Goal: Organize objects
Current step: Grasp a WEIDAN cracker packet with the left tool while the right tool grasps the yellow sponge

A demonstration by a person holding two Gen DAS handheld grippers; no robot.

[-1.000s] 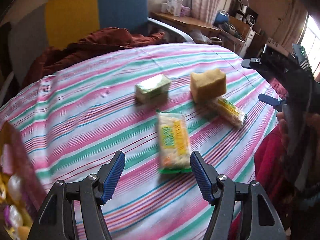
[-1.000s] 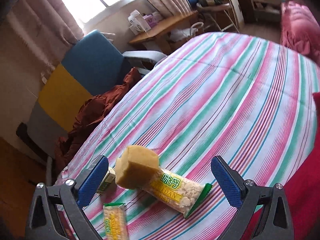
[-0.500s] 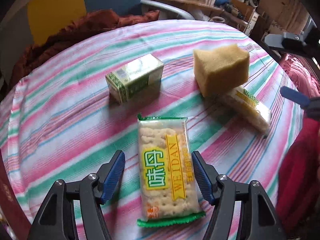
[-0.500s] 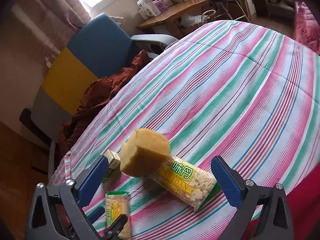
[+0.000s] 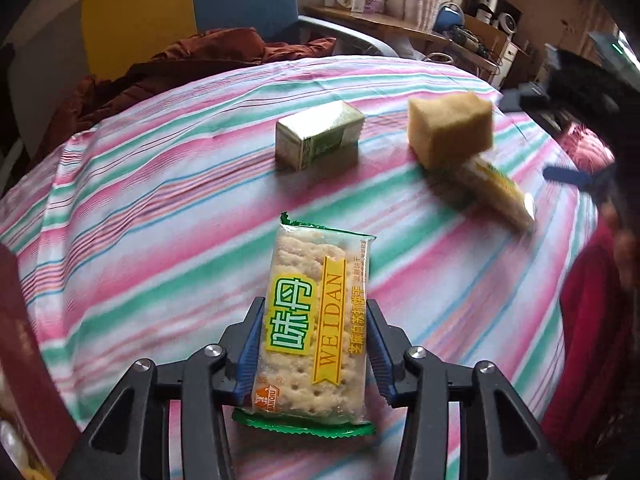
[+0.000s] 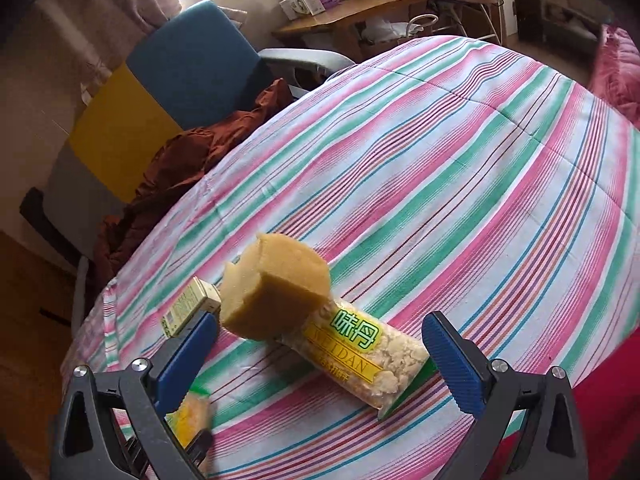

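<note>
A cracker packet (image 5: 316,320) with a green and yellow label lies lengthwise on the striped tablecloth (image 5: 160,240). My left gripper (image 5: 312,344) is closing on it, and its blue pads touch the packet's long sides. Farther off stand a small green box (image 5: 320,134) and a yellow sponge (image 5: 450,128). The sponge rests on one end of a second cracker packet (image 5: 496,192). My right gripper (image 6: 322,332) hangs open above that second packet (image 6: 368,356) and the sponge (image 6: 276,284), touching neither. The green box (image 6: 188,308) sits behind its left finger.
A blue and yellow armchair (image 6: 192,68) with a rust-coloured cloth (image 6: 180,168) stands beyond the table's far edge. A wooden desk (image 6: 360,12) with boxes is behind it. A dark red box (image 5: 16,360) sits at the left edge, red fabric (image 5: 588,340) at the right.
My left gripper has come down over the near cracker packet and its jaws have closed from wide apart onto the packet's sides. The right gripper has drifted slightly over the sponge, still open.
</note>
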